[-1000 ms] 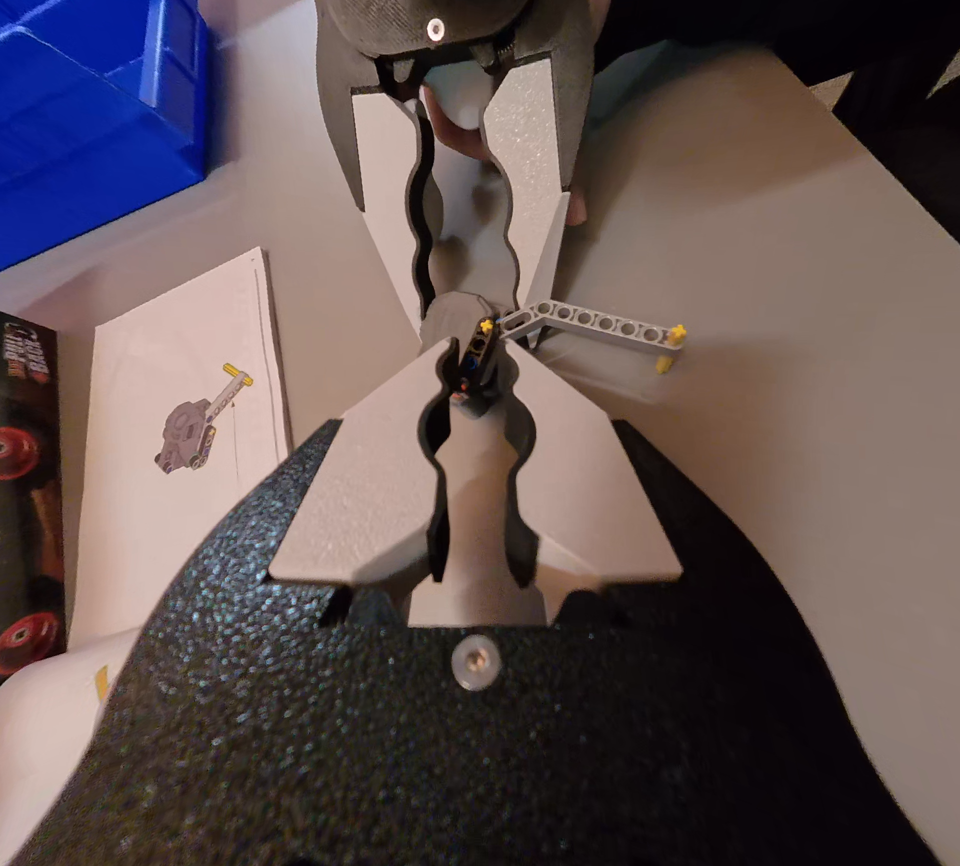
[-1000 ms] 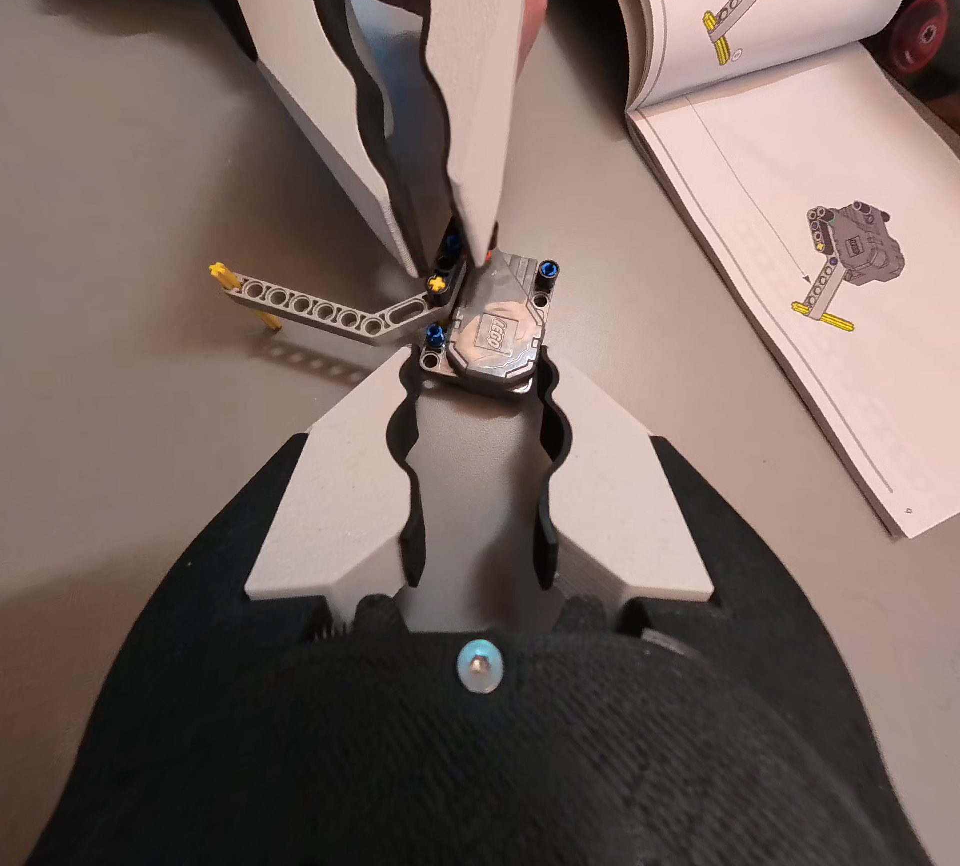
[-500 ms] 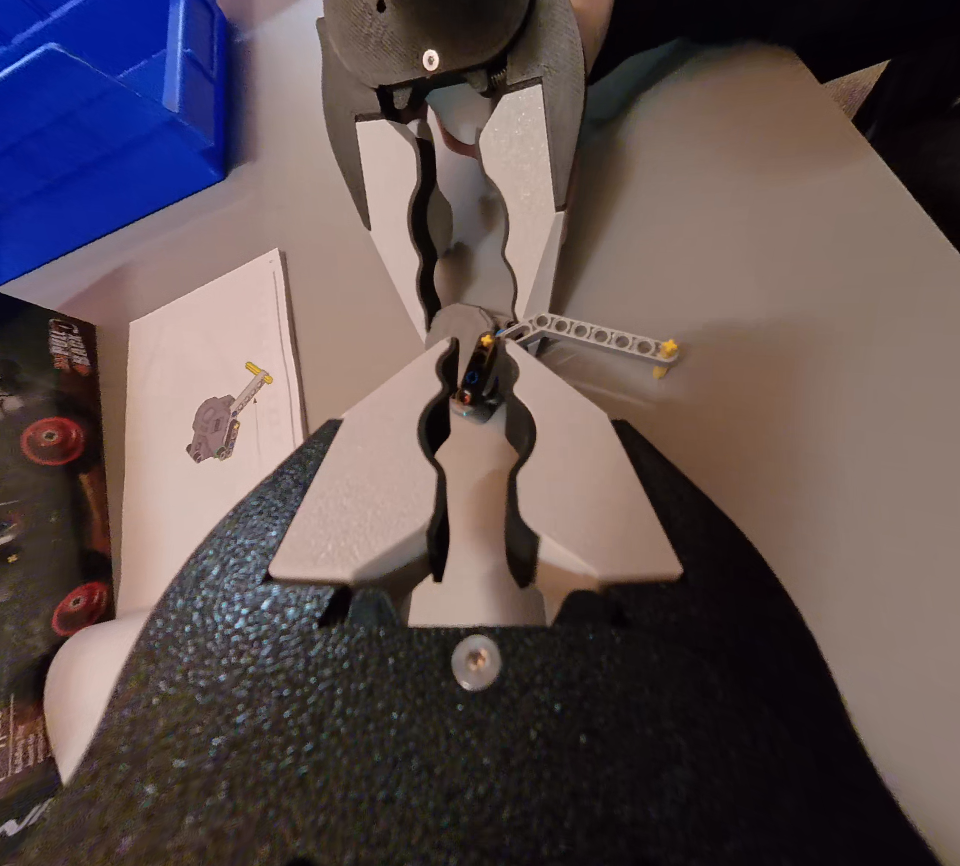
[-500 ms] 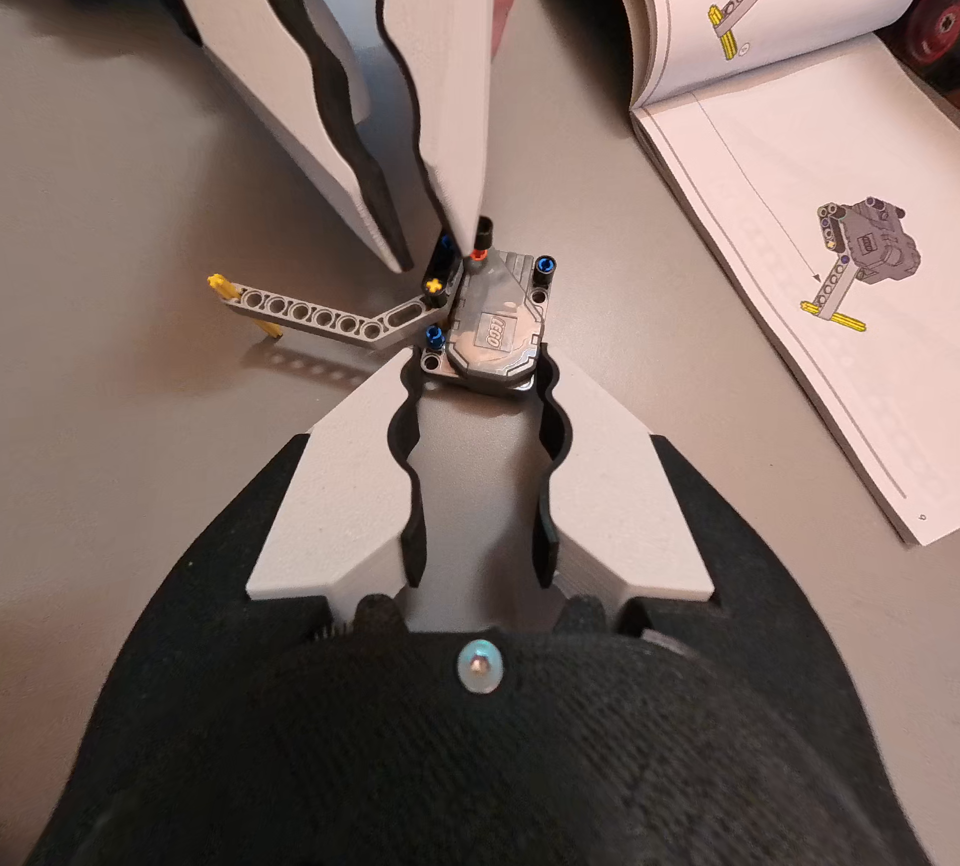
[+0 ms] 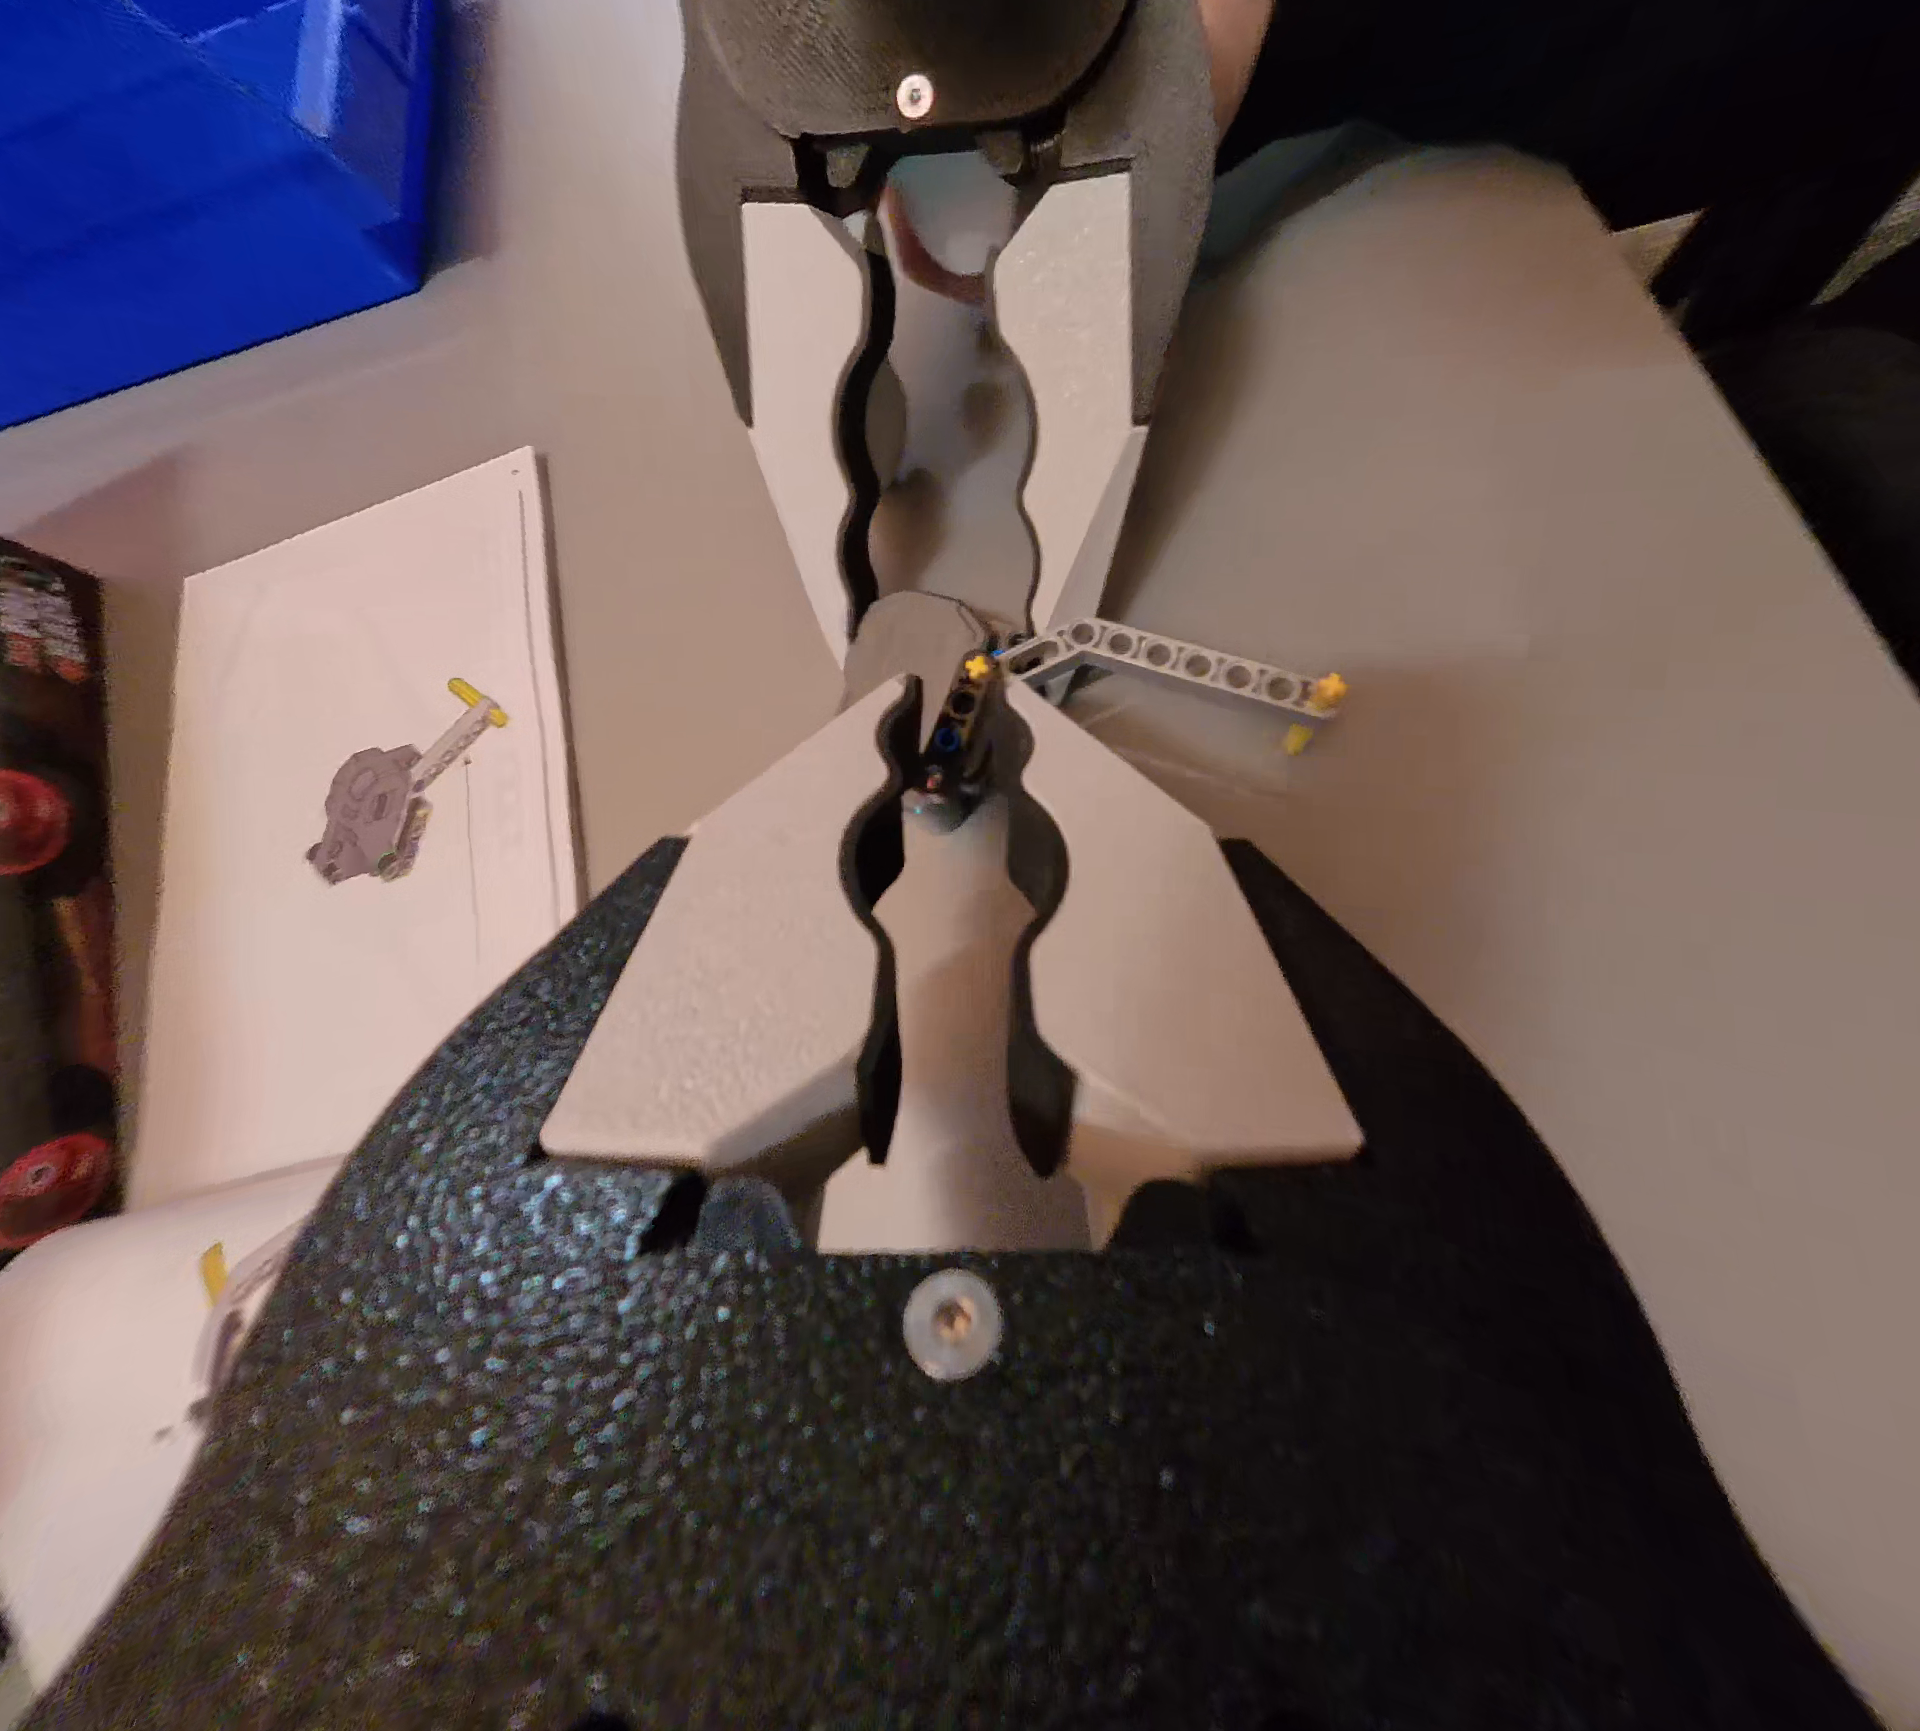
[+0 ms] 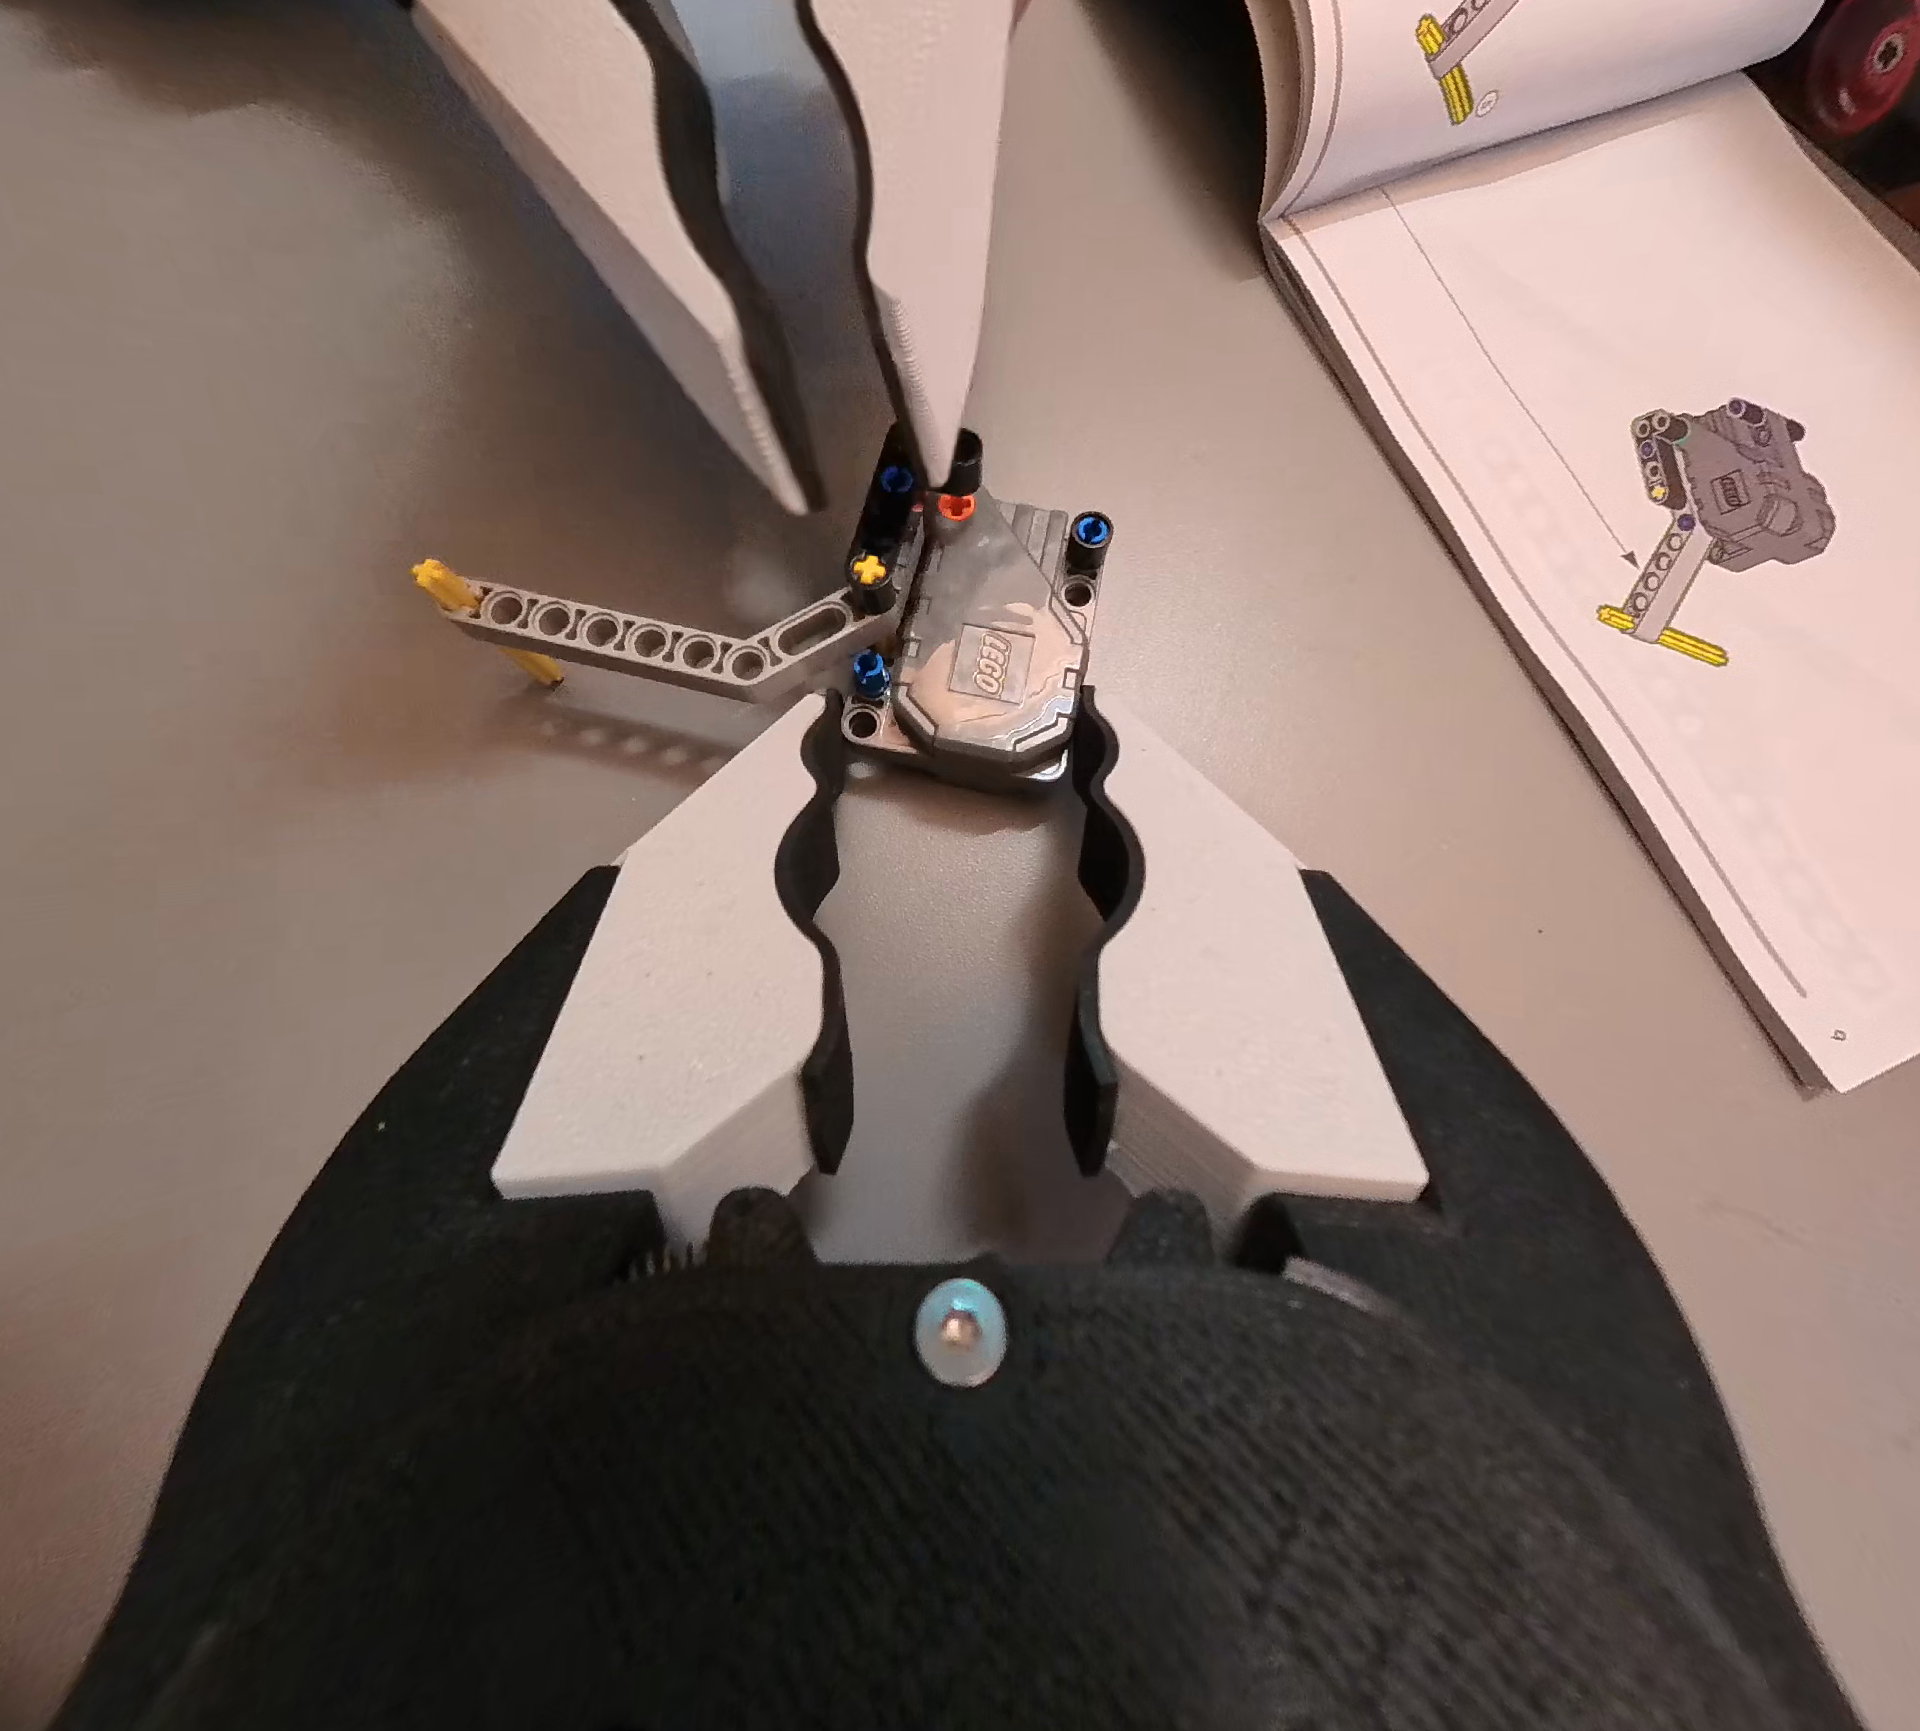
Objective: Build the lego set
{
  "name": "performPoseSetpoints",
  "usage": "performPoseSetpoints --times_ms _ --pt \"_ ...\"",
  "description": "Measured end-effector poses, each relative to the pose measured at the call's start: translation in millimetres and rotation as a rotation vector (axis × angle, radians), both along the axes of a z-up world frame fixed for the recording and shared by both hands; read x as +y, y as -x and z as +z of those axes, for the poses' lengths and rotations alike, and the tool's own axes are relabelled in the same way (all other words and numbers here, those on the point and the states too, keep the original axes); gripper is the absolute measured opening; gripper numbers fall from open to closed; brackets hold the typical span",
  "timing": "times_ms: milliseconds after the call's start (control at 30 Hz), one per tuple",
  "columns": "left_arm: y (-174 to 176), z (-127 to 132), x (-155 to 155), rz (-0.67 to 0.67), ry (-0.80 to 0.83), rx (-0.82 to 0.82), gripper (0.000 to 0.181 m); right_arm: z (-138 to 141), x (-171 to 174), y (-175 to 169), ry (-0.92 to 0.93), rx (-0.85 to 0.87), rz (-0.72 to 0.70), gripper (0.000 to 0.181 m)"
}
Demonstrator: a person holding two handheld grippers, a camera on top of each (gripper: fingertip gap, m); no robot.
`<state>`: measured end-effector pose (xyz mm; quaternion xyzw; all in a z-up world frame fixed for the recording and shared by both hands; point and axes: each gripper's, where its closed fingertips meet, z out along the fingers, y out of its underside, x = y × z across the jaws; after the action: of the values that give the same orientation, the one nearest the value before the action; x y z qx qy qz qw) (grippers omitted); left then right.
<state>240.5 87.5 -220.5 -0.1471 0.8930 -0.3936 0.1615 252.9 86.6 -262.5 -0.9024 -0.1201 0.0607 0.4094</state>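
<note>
Two grippers meet nose to nose over a grey table (image 6: 260,331).

Right gripper (image 6: 961,725): its jaws are closed on the near end of a grey motor block (image 6: 987,632), gripping it on both sides. The block sits at or just above the tabletop; whether it touches cannot be told.

A bent grey beam with a row of holes (image 6: 644,637) is joined to the block's left side and reaches out to the left. A yellow pin (image 6: 442,580) sits at its far end, with another yellow peg beneath it touching the table. Blue pins (image 6: 1089,528) stick up from the block's corners.

Left gripper (image 5: 961,725): jaws set narrow around the short black beam (image 5: 964,715) on the block's side. In the right wrist view one fingertip (image 6: 925,393) comes down beside a small black pin by the orange spot. Whether it is truly gripping cannot be told.

An open instruction booklet (image 6: 1558,455) lies on the table to the right of the right gripper. A blue bin (image 5: 187,123) stands well off near the table edge. A dark printed box with red wheels pictured (image 5: 42,850) lies beside the booklet.
</note>
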Motion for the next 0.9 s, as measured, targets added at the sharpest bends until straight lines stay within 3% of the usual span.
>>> performPoseSetpoints --times_ms 167,433,667,900 --pt "0 -5 -1 -0.055 -0.046 0.014 0.017 0 0 0 -0.003 -0.009 0.002 0.042" --pt "-1 -8 -3 -0.104 -0.091 0.047 0.004 0 0 0 -0.005 -0.016 0.002 0.043" --pt "-2 -8 -3 -0.091 -0.061 0.083 0.004 0 1 0 -0.007 -0.022 0.007 0.042" --pt "-15 -3 4 0.014 0.085 0.229 0.004 4 7 -9 0.022 0.167 -0.030 0.042"
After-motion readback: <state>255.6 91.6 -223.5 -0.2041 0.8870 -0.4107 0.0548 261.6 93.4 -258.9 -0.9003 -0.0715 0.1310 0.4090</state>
